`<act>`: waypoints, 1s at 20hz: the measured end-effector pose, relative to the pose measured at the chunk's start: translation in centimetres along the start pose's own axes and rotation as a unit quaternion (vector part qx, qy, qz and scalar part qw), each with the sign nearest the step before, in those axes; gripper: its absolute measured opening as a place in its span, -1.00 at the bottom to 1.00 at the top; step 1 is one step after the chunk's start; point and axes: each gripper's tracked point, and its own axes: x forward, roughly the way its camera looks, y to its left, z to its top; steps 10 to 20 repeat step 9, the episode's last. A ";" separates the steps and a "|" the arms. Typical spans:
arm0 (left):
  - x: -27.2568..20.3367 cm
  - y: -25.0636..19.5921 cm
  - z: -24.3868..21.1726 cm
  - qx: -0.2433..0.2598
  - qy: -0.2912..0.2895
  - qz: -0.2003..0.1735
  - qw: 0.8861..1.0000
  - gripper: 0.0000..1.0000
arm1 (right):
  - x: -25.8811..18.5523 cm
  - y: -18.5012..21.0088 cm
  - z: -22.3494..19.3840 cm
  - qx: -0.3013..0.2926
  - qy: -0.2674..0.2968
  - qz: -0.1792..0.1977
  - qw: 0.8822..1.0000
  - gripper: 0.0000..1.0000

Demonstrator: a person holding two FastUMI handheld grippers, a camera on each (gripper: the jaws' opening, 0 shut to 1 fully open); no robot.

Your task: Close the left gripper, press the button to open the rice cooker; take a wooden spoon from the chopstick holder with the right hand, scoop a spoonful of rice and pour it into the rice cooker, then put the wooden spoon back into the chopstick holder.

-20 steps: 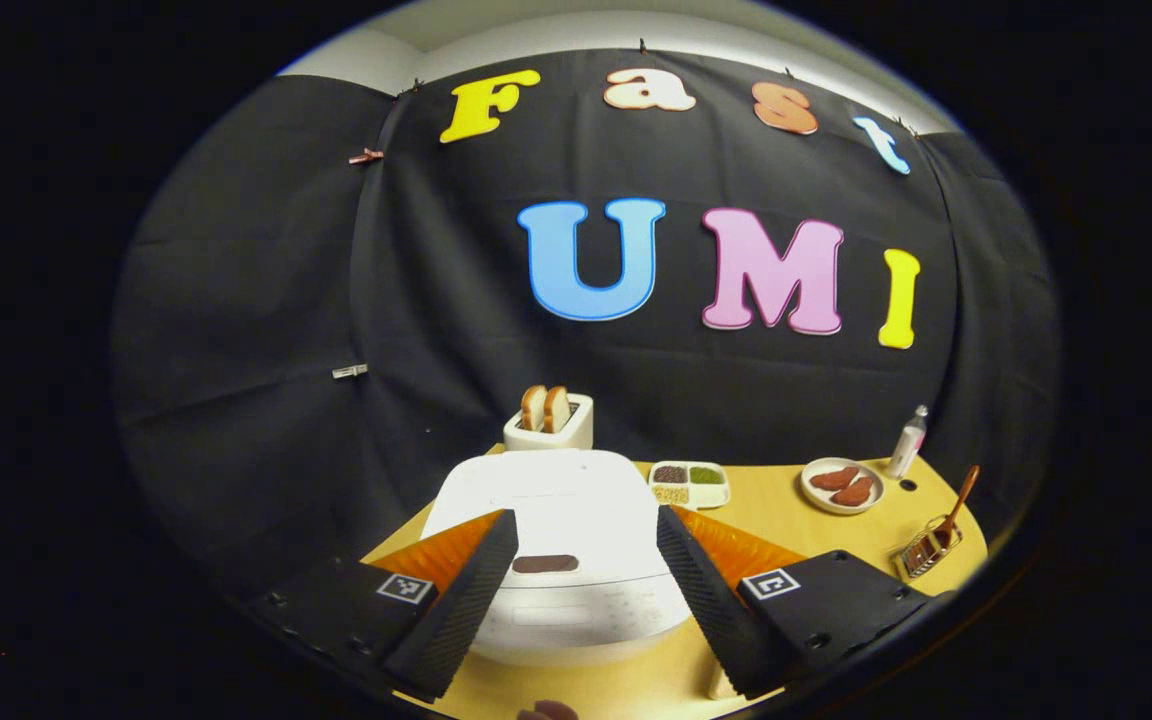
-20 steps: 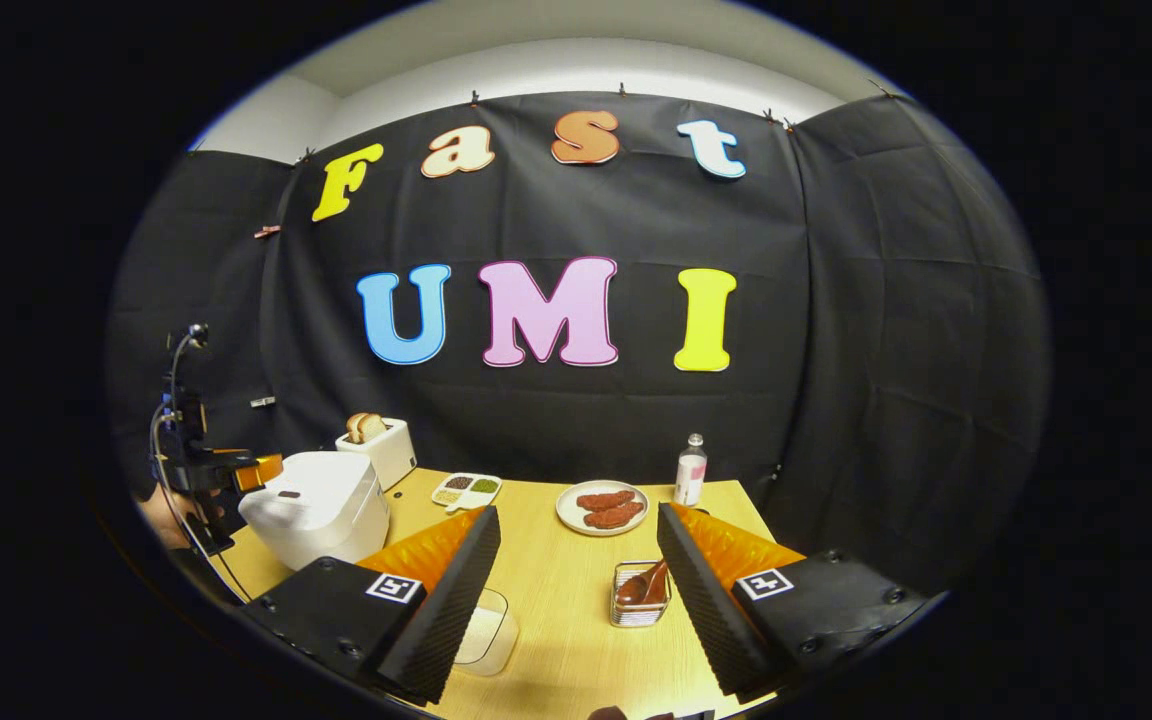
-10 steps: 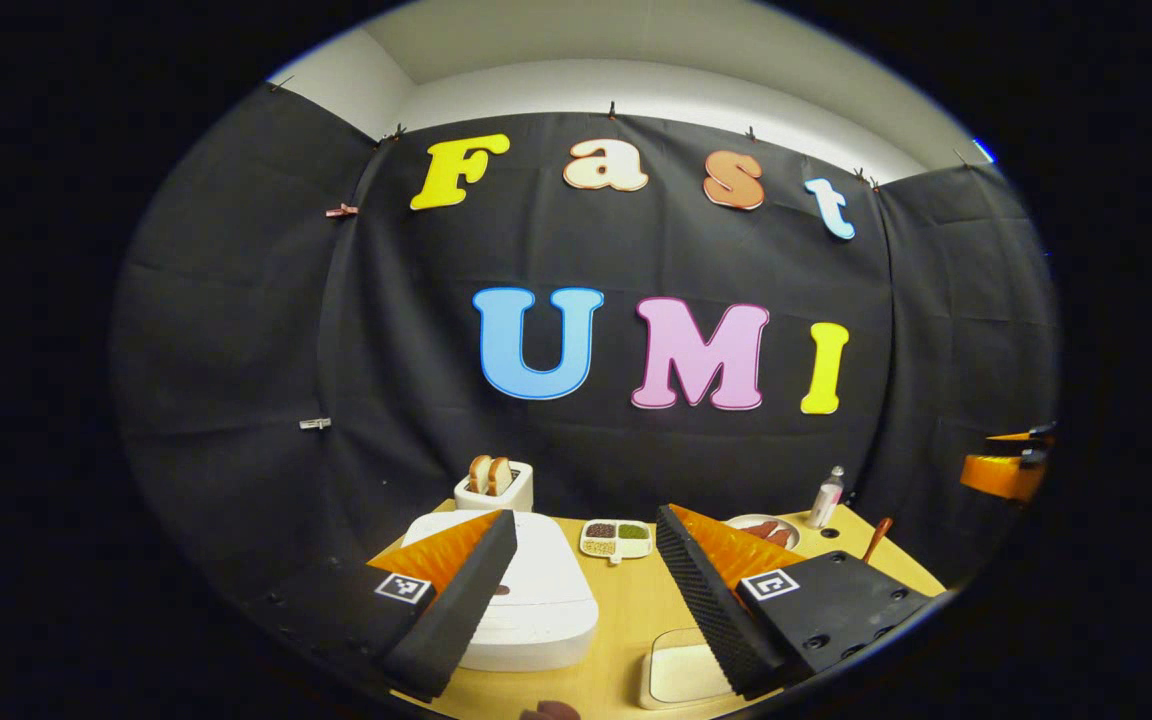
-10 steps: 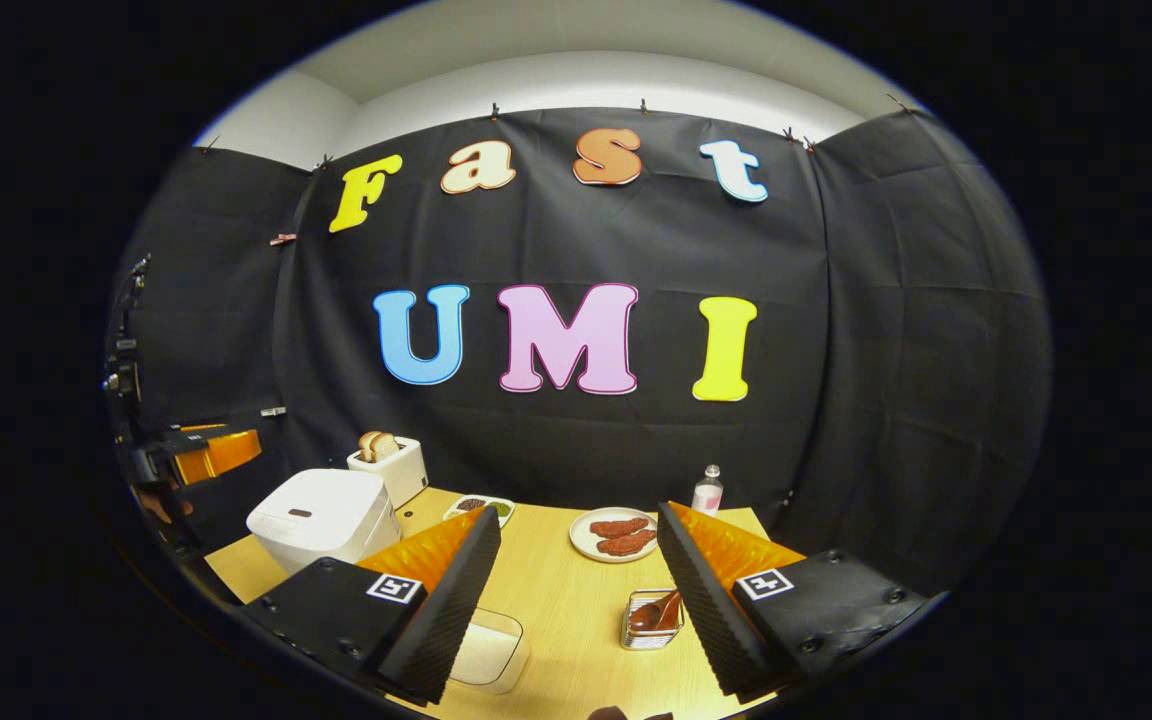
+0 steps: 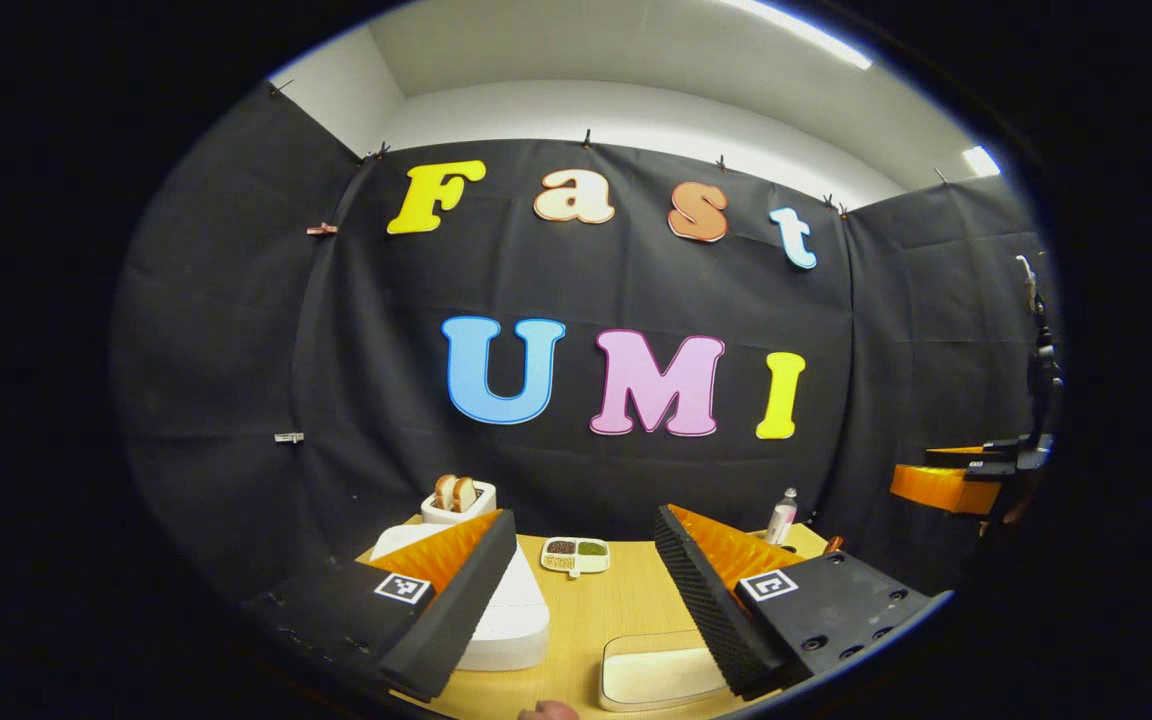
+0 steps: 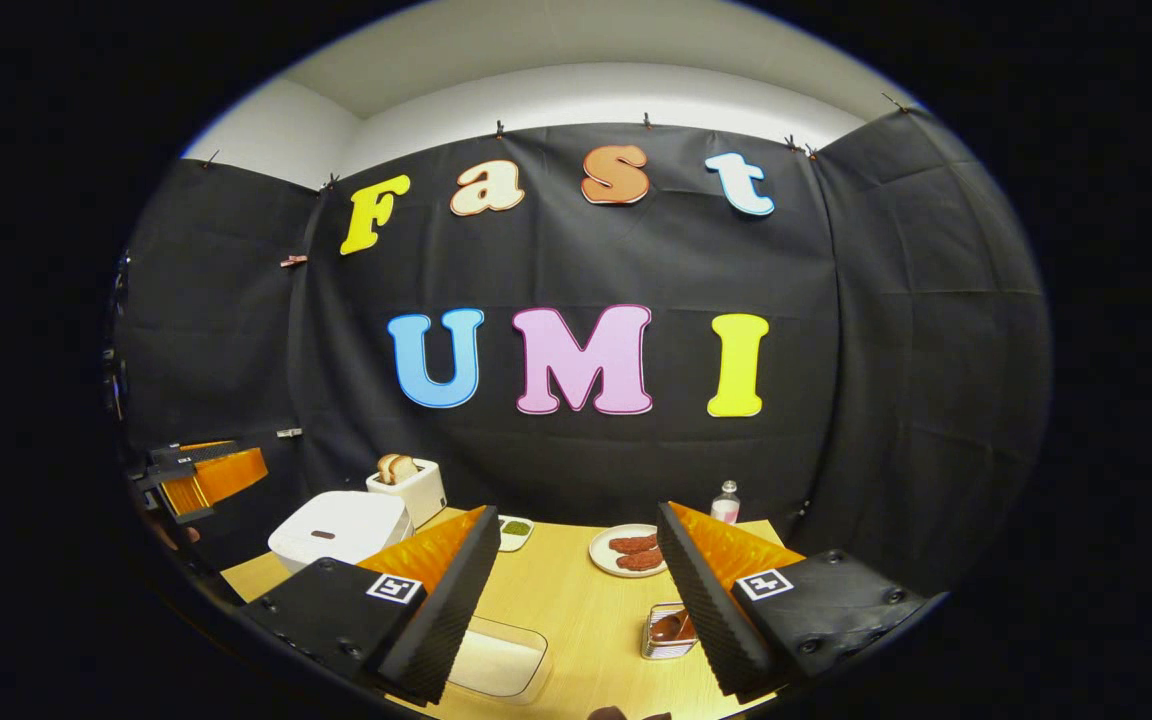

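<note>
From the right gripper view, I see my right gripper [image 6: 576, 600] at the bottom of the frame, its fingers spread wide with nothing between them, held above the wooden table [image 6: 586, 610]. Low between the fingers, near the right one, sits the chopstick holder [image 6: 666, 632] with the wooden spoon [image 6: 674, 626] in it. A clear container of rice [image 6: 499, 656] lies at lower centre, partly behind the left finger. The rice cooker [image 6: 339, 528] stands at lower left, lid down, with a toaster [image 6: 407, 487] behind it. A plate [image 6: 628, 550] sits mid-table, a small bottle [image 6: 726, 502] beyond it. At the far left edge I see the left gripper [image 6: 201, 472], raised off the table.
</note>
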 end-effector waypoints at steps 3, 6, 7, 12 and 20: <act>-0.1 -0.6 0.1 0.008 0.001 -0.006 1.000 0.94 | -0.1 0.2 0.3 -0.005 -0.005 0.004 1.000 0.96; -0.1 -0.7 0.1 0.004 0.003 -0.007 1.000 0.94 | -0.2 0.3 0.2 -0.010 -0.005 0.005 1.000 0.96; -0.1 -0.8 0.1 0.002 0.003 -0.007 1.000 0.94 | -0.2 0.2 0.2 -0.013 -0.005 0.004 1.000 0.96; -0.1 -0.5 -0.1 0.003 0.008 -0.006 1.000 0.94 | -0.3 0.1 0.2 -0.019 -0.005 0.004 1.000 0.96; -0.1 -0.5 -0.1 0.003 0.008 -0.006 1.000 0.94 | -0.3 0.1 0.2 -0.019 -0.005 0.004 1.000 0.96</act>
